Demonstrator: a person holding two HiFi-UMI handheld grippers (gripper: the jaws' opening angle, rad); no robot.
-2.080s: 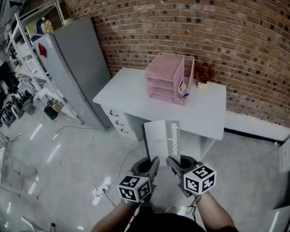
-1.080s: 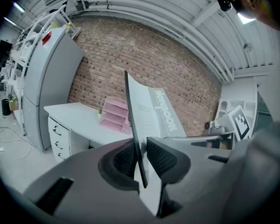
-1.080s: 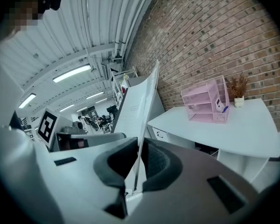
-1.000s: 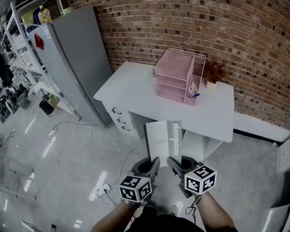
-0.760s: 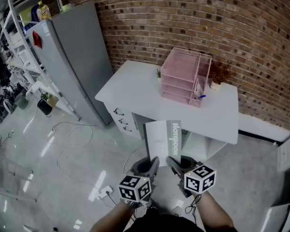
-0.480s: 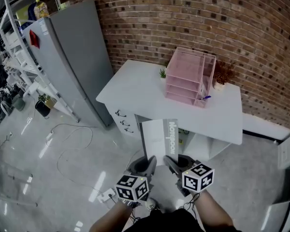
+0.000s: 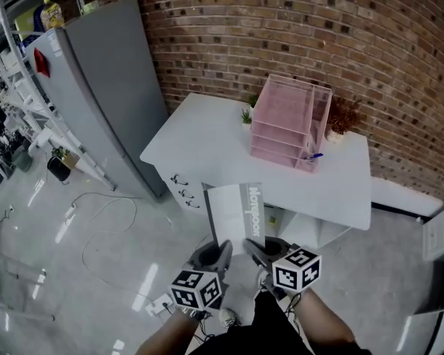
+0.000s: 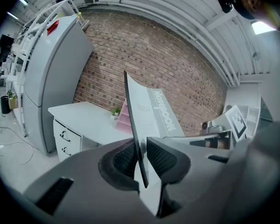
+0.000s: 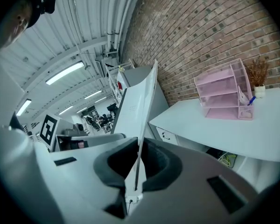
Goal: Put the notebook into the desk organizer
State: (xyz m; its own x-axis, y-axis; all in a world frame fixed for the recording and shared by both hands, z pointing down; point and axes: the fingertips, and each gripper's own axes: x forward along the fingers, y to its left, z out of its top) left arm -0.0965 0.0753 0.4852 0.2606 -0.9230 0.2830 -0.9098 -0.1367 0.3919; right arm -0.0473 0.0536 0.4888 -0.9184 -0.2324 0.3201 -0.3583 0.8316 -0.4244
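White notebook point(image 7: 237, 217) is pinched at its near edge by left gripper point(image 7: 220, 250) and right gripper point(image 7: 257, 248), extending ahead of both. Pink desk organizer point(image 7: 285, 120) stands well beyond, on the desk point(image 7: 200, 143). Advise keeping both grips level when approaching a shelf.

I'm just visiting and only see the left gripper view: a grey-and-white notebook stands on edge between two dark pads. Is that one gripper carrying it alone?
Observer: No. The right gripper is clamped on the notebook too, right beside the left gripper.
Visitor: There's something pink behind the cover. What is it?
Observer: A pink desk organizer with three stacked trays. It stands near the back of the white desk.
Visitor: Is anything in it?
Observer: A blue pen sticks out of the side compartment at its right end.
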